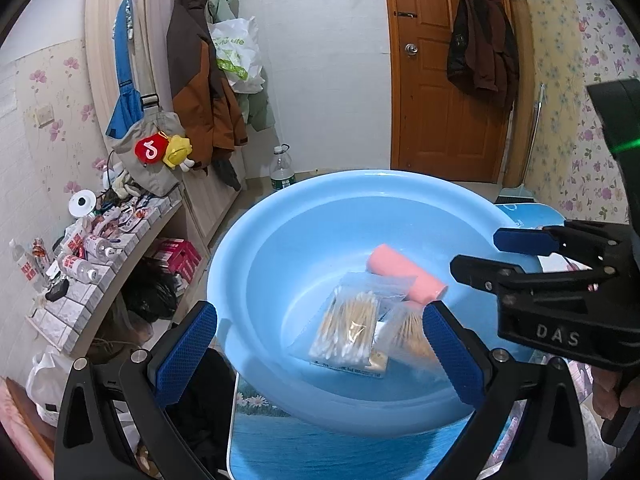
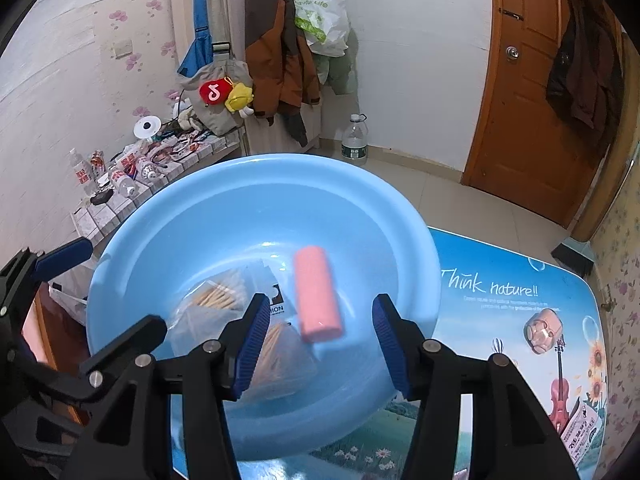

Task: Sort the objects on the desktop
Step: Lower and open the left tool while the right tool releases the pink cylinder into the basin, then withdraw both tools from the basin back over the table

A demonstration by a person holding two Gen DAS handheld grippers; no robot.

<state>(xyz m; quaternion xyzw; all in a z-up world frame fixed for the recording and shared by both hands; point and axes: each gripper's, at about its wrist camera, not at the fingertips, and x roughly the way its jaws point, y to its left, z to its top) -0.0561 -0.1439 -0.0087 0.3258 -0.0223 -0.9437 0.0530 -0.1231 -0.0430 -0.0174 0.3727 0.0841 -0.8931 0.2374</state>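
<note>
A light-blue basin [image 1: 320,184] [image 2: 260,164] stands on the picture-printed table [image 2: 500,320]. In it lie a pink cylinder [image 1: 408,276] [image 2: 318,296], a clear bag of cotton swabs [image 1: 352,328] [image 2: 212,300] and a bag of wooden sticks [image 1: 408,328] [image 2: 280,352]. My right gripper [image 2: 320,304] [image 1: 480,254] hangs open over the basin, the pink cylinder showing in the gap, clear of both pads. My left gripper [image 1: 320,320] [image 2: 124,285] is open wide at the basin's near left rim and holds nothing.
A small pink object [image 2: 544,330] and a paper leaflet [image 2: 580,424] sit on the table's right side. A cluttered tiled shelf [image 1: 100,264] runs along the left wall. A water bottle [image 2: 354,140] stands on the floor near the wooden door [image 2: 532,100].
</note>
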